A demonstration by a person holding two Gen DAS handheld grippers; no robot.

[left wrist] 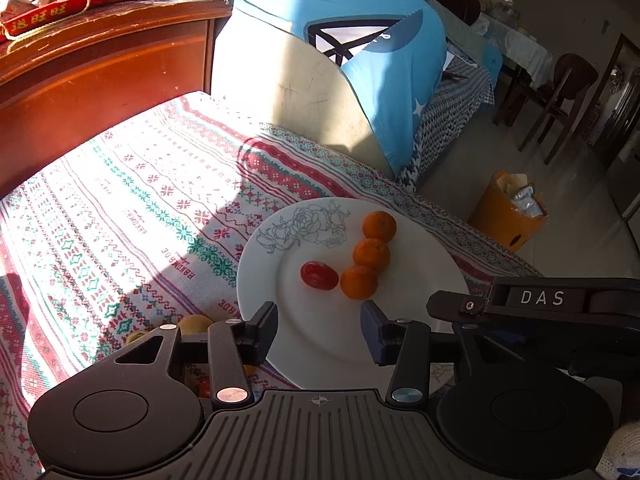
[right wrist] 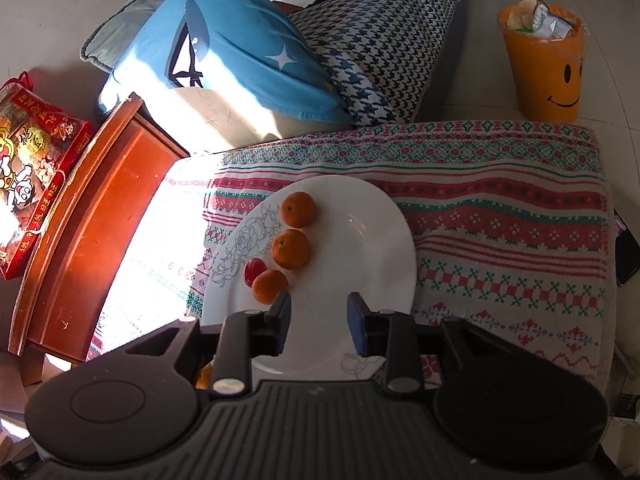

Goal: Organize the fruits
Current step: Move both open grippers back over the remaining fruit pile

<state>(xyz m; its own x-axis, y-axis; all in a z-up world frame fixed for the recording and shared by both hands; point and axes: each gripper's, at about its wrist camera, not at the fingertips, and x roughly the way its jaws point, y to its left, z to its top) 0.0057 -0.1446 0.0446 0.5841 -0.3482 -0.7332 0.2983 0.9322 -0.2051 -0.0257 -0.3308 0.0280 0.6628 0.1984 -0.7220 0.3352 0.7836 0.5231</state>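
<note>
two handheld grippers hover over a white plate (left wrist: 420,264) set on a worktop draped in a patterned cloth (left wrist: 120,208), sunlight cutting across half of it. on the plate, three small oranges (left wrist: 371,254) lie in a row, touching, with a red cherry tomato (left wrist: 319,275) just beside the nearest one. the left gripper (left wrist: 320,328) hangs above the plate's near side, jaws apart and empty; the right gripper (right wrist: 316,322) does the same, jaws apart with nothing between them, its left finger close to the nearest orange (right wrist: 270,286). more fruit waits off the plate: a pale yellow-green fruit (left wrist: 194,324) peeks out on the cloth beside the left gripper, and something red and orange shows under its frame, too hidden to name.

the risks from here look plain. the round fruit would roll at a nudge, and a finger brushing the row could send an orange across the smooth plate or off it. the plate sits near the worktop's far edge, above an orange bin (right wrist: 544,68), so a push could shift it that way. the two grippers crowd the same spot and might clash.
</note>
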